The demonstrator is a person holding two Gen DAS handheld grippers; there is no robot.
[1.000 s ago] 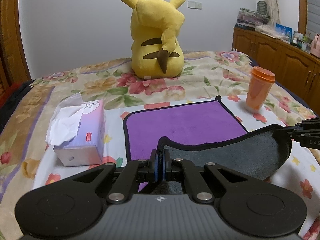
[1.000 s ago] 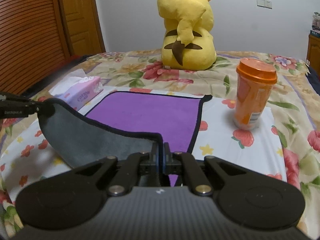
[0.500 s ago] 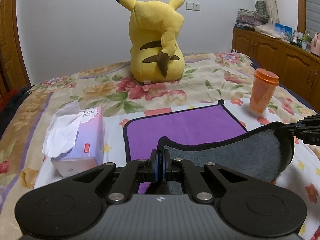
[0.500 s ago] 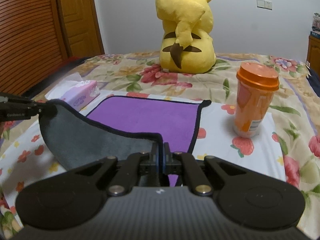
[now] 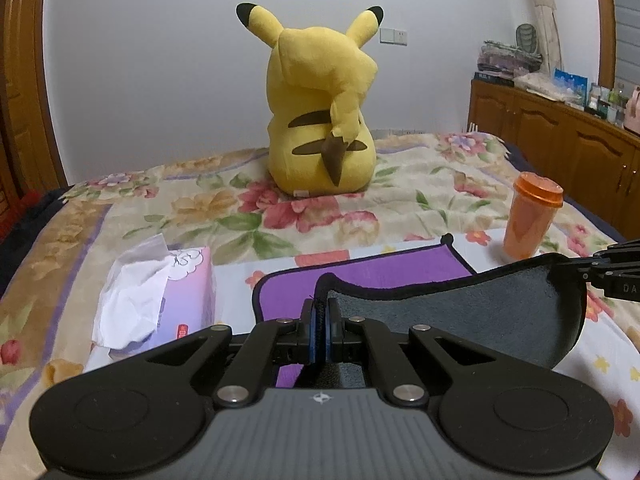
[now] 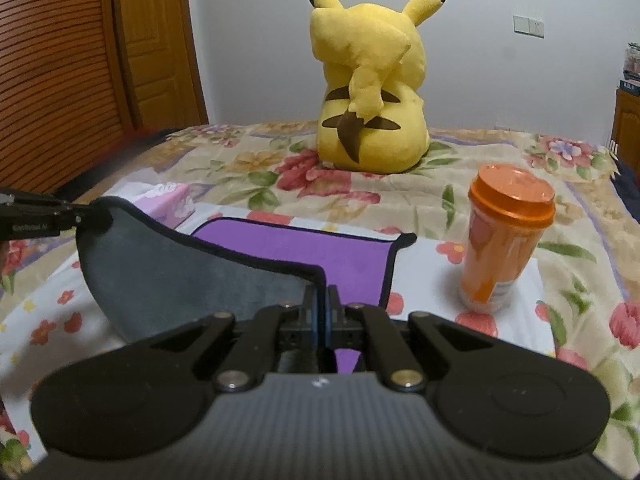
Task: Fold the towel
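Note:
The towel (image 5: pixel 372 276) is purple on top and grey underneath, with a black hem, and lies on the flowered bed. Its near edge is lifted, so the grey underside (image 5: pixel 460 312) hangs between my two grippers. My left gripper (image 5: pixel 319 320) is shut on the near left corner. My right gripper (image 6: pixel 320 304) is shut on the near right corner of the towel (image 6: pixel 304 252). In the left wrist view the right gripper (image 5: pixel 612 272) shows at the right edge. In the right wrist view the left gripper (image 6: pixel 44 212) shows at the left edge.
A yellow Pikachu plush (image 5: pixel 320 120) sits at the back of the bed. A tissue box (image 5: pixel 160 296) lies left of the towel. An orange lidded cup (image 6: pixel 504 236) stands right of it. Wooden cabinets (image 5: pixel 560 152) line the right wall and a wooden door (image 6: pixel 152 40) the left.
Both grippers have risen and moved toward the far edge with the towel's near edge. The visible purple part has become shorter as the grey underside comes over it.

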